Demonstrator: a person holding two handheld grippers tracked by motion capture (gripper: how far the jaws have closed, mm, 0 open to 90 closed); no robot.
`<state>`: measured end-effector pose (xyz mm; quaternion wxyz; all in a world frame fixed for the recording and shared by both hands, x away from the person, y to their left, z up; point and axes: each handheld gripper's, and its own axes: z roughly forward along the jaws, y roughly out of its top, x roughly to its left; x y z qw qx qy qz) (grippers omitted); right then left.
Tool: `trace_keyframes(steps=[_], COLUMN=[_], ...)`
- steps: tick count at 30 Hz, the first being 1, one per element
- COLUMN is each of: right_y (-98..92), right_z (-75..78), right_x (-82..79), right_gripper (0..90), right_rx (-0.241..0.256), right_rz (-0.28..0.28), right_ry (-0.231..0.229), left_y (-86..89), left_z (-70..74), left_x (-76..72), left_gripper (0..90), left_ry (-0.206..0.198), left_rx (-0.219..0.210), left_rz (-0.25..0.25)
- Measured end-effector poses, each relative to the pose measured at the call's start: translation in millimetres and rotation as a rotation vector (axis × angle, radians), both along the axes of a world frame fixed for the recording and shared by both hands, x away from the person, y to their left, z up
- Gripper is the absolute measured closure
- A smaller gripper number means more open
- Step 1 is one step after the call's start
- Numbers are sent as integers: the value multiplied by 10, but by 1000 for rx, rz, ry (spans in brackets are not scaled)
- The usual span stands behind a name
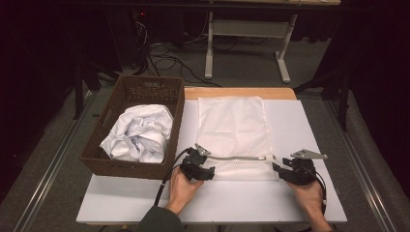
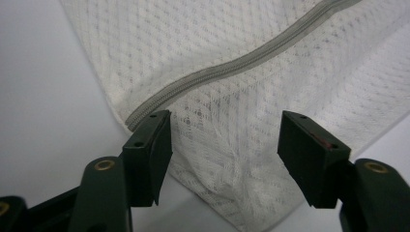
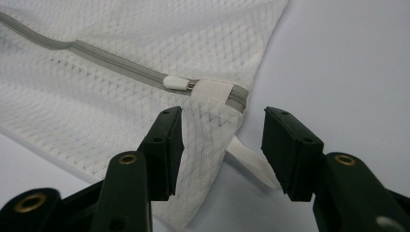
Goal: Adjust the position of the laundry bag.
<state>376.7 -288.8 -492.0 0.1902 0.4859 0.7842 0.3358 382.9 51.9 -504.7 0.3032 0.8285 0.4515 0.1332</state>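
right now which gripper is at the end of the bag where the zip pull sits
The right gripper: the white zip pull lies just past its open jaws, on the mesh bag.

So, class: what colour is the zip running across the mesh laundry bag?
Grey, on the white mesh laundry bag; the zip shows best in the left gripper view.

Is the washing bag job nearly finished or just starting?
Just starting, it seems. Done: the mesh bag lies flat on the table. In hand: the left gripper and right gripper are open at its near corners. Left: the zip looks shut, and white clothes wait in the basket.
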Motion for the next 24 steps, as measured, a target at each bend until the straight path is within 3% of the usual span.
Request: trace_keyframes(steps=[3,8,11,14,19,24], right_y=[31,44,44,75,103,106], right_z=[-37,-86,-86,-74,-70,-37], right_x=[41,108,113,92,68,31], right_gripper=[605,692,753,814,900,900], right_rx=[-8,-15,-38,-99,-134,-132], right_rz=[29,57,55,65,93,105], right_ry=[23,60,47,37,24,21], left_y=[-12,8,31,39,13,33], left_z=[-15,-18,-13,-16,-17,33], left_x=[1,11,9,17,-3,-65], left_gripper=[442,534,594,672,871,891], left_ry=[-6,-17,-14,-25,-32,-5], left_rx=[25,31,31,39,47,40], left_rz=[1,6,-4,-7,-24,-40])
